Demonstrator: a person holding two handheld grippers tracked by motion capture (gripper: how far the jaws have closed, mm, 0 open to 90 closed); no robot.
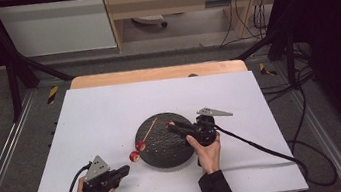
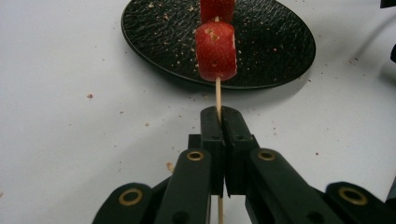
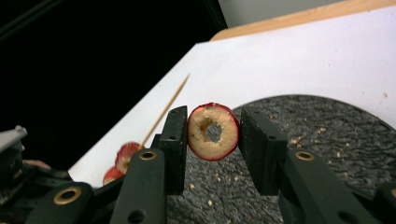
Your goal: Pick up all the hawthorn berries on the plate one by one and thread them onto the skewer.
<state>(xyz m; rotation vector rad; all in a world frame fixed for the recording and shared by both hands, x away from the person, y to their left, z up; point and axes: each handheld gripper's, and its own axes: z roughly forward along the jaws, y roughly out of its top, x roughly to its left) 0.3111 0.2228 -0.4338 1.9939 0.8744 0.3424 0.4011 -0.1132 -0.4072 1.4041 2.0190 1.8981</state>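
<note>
My left gripper (image 1: pixel 126 170) is shut on the near end of a thin wooden skewer (image 2: pixel 217 93), low over the white tabletop. Two red fruit pieces (image 2: pixel 215 51) are threaded on the skewer, which reaches over the black round plate (image 2: pixel 280 42). In the high view the skewer (image 1: pixel 150 127) slants up and right across the plate (image 1: pixel 166 152), with the two pieces (image 1: pixel 138 151) near the plate's left rim. My right gripper (image 3: pixel 213 126) is shut on a cored red fruit slice (image 3: pixel 213 131), hole facing the camera, above the plate (image 3: pixel 317 121). From above, that gripper (image 1: pixel 170 125) hovers over the plate's upper right.
The white tabletop (image 1: pixel 110 114) has a wooden strip (image 1: pixel 155 73) along its far edge. Crumbs are scattered on the plate and on the table around it. The right gripper's cable (image 1: pixel 262 149) trails off to the right. A black frame (image 1: pixel 18 72) and floor cables surround the table.
</note>
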